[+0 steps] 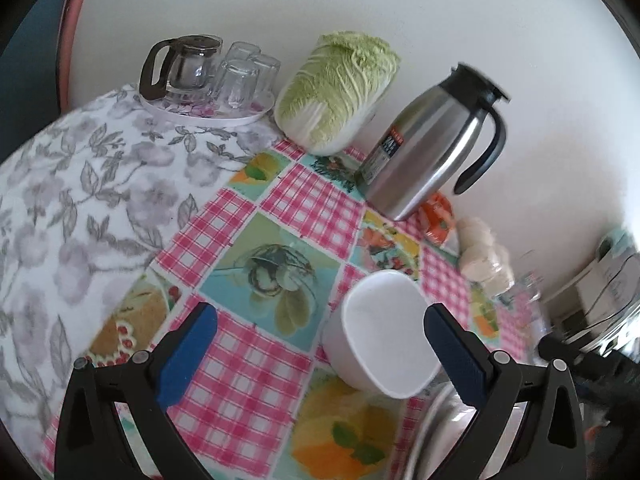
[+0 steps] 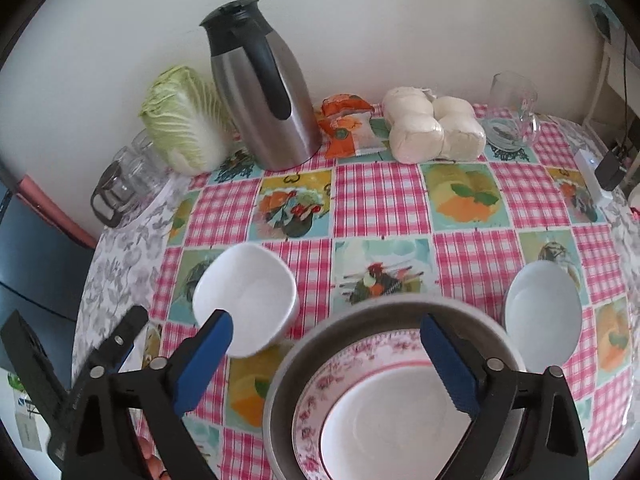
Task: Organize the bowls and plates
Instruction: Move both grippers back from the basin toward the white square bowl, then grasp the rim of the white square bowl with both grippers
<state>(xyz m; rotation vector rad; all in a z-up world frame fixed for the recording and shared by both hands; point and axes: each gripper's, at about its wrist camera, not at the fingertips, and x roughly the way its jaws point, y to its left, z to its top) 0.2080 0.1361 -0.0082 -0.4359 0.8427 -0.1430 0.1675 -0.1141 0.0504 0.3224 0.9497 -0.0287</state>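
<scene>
You're holding both hand-held grippers wide open, nothing between the pads. The square bowl (image 1: 380,332) is sitting on the table (image 1: 240,380), just ahead of the L gripper (image 1: 320,344), toward its right finger, so L is nearer, I'd say. From the R gripper (image 2: 326,354) it's lying off to the left, (image 2: 246,296). R is hovering over the metal pan (image 2: 280,384) w/ 2 plates stacked inside, floral plate (image 2: 312,412) under a white plate (image 2: 384,420). The round bowl (image 2: 542,314) is sitting right of the pan.
</scene>
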